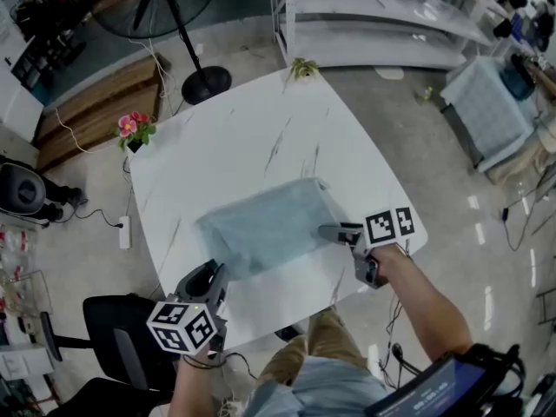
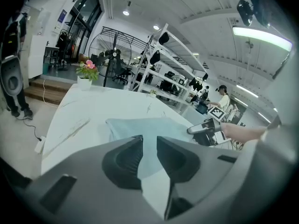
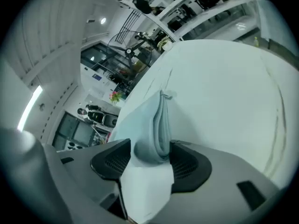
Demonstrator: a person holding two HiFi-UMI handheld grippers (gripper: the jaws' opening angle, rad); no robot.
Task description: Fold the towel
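White table (image 1: 226, 137) fills the middle of a workshop floor, with a flower pot (image 1: 132, 131) at its far left corner and a fan (image 1: 204, 81) on the floor beyond, and I see the towel (image 1: 265, 226) lying folded on the near half of the table. My left tongs (image 2: 149, 141) hover just short of the towel's near left corner, jaws a little apart with nothing between them. My right tongs (image 3: 149, 148) sit at the towel's right edge, jaws spread wide, with the thick folded edge bulging between them but not pinched.
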